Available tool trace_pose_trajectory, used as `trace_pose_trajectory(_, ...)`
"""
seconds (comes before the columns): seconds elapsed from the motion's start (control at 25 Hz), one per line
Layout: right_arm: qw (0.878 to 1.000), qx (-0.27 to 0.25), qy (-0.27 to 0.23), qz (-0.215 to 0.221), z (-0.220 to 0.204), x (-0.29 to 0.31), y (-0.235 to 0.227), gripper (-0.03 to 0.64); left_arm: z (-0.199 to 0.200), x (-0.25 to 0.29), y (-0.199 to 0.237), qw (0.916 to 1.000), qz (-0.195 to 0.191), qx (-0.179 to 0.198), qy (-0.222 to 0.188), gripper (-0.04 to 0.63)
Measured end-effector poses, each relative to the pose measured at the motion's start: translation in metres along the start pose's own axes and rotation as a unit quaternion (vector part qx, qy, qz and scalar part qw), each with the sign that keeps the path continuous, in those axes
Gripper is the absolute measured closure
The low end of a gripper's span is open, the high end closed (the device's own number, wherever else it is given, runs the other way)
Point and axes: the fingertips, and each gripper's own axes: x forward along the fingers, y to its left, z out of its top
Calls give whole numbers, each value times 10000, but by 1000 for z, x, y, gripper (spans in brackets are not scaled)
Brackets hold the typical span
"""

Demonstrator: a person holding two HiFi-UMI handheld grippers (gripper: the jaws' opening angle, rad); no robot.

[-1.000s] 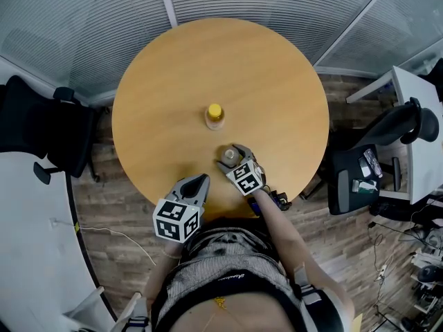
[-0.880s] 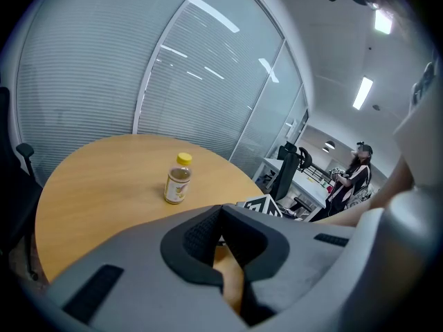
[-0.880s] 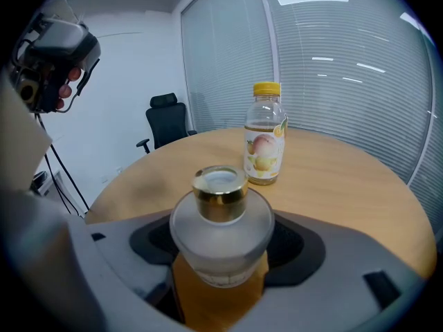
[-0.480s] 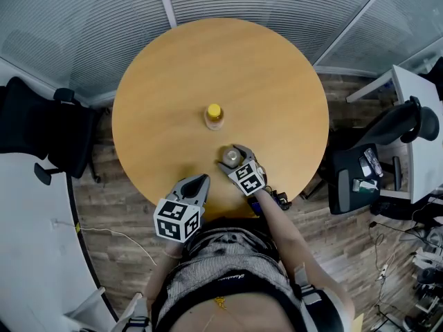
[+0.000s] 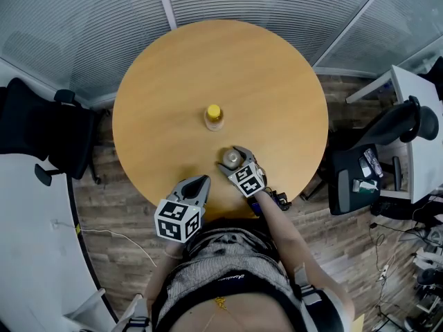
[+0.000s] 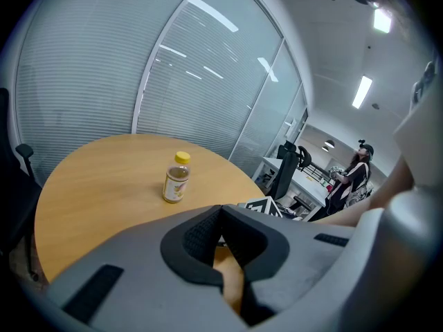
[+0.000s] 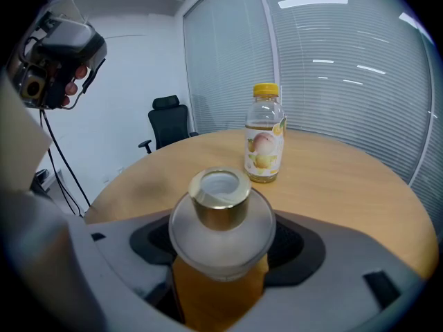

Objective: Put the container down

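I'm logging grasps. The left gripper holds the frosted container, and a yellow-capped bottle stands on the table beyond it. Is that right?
No, the right gripper holds the container, as the right gripper view shows; the left gripper is shut and empty. The bottle does stand on the table beyond it.

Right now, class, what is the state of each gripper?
Left gripper: closed, holding nothing.
Right gripper: closed on the frosted container with a gold cap.
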Motion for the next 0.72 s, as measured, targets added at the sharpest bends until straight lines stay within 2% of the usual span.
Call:
trace_pose_trajectory(0.24, 9997, -225, -20, -75, 1, -1, 1, 270, -1, -2, -2, 10000, 7, -6, -10, 574)
trace_pose_trajectory(0.72, 9997, -170, -88, -175, 1, 0, 1, 270, -3, -6, -5, 10000, -20, 44, -44, 575)
